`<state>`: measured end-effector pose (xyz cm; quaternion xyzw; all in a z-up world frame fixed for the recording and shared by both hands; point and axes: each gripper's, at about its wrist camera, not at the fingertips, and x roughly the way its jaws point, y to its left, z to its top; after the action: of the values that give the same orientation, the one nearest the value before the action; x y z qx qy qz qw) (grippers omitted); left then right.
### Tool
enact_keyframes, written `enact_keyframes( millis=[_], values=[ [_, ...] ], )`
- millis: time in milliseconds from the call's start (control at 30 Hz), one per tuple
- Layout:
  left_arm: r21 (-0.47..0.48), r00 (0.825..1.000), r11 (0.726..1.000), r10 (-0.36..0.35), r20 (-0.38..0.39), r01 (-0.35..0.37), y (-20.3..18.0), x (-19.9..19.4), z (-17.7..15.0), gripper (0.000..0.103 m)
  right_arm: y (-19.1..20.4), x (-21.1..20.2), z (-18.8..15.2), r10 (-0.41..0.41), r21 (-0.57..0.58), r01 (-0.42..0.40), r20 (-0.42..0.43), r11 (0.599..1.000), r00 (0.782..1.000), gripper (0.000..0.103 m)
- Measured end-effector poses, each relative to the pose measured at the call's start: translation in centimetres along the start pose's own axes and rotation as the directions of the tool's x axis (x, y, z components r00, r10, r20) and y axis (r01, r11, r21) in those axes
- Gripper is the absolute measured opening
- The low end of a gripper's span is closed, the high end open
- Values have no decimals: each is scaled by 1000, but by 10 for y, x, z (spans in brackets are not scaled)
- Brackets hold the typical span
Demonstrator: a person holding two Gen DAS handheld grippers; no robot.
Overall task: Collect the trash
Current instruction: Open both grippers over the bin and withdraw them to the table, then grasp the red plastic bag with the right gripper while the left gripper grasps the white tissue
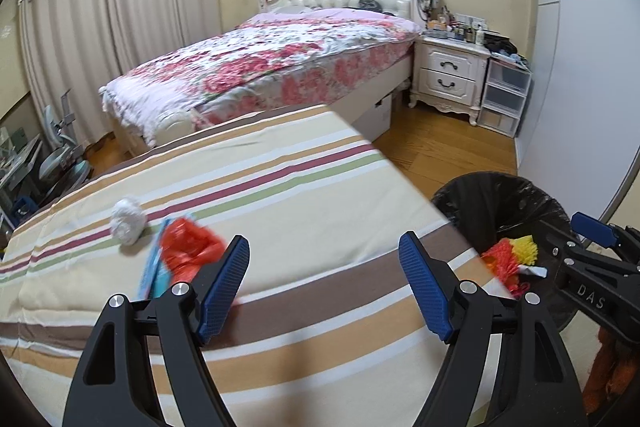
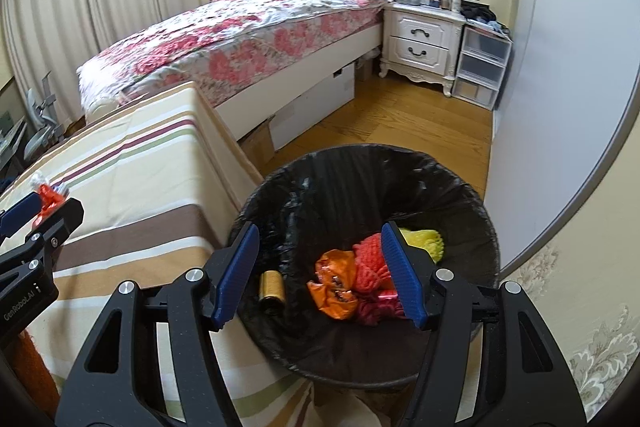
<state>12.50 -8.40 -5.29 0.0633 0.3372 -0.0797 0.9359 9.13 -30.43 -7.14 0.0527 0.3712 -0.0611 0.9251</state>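
Observation:
My left gripper (image 1: 324,271) is open and empty over the striped cloth surface (image 1: 304,187). To its left lie a red crumpled wrapper (image 1: 188,251), a blue packet (image 1: 154,269) and a white paper ball (image 1: 127,221). My right gripper (image 2: 318,267) is open and empty above the black-lined trash bin (image 2: 328,179). Inside the bin lie an orange wrapper (image 2: 334,287), red netting (image 2: 370,263), yellow netting (image 2: 426,241) and a gold can (image 2: 271,287). The bin (image 1: 472,199) also shows at the right of the left wrist view.
A floral bed (image 1: 256,63) stands behind the striped surface. A white nightstand (image 1: 450,75) and plastic drawers (image 1: 506,95) stand by the wall. A cardboard box (image 2: 260,143) sits under the bed. Wooden floor (image 2: 400,119) lies between bed and bin. A chair (image 1: 60,155) stands far left.

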Motion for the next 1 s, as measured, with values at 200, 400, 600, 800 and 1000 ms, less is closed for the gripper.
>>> enact_keyframes(
  millis=[200,400,600,800,1000],
  values=[
    [-41,998,997,60,-22,-61,39,-12,-20,75,36,-1,-5,55,-47,-56,-21,997,998,62],
    [-93,990,986,136,-41,-139,85,-23,-36,75,80,-6,-7,116,-119,-119,-35,986,993,62],
    [-150,976,965,207,-66,-215,131,-31,-51,75,133,-14,-8,180,-201,-186,-47,962,983,63],
    [-203,961,939,264,-86,-277,174,-40,-64,75,186,-21,-8,235,-278,-241,-56,930,970,63],
    [-241,949,918,299,-103,-316,203,-45,-72,75,226,-25,-6,286,-318,-292,-66,902,956,70]
  ],
)
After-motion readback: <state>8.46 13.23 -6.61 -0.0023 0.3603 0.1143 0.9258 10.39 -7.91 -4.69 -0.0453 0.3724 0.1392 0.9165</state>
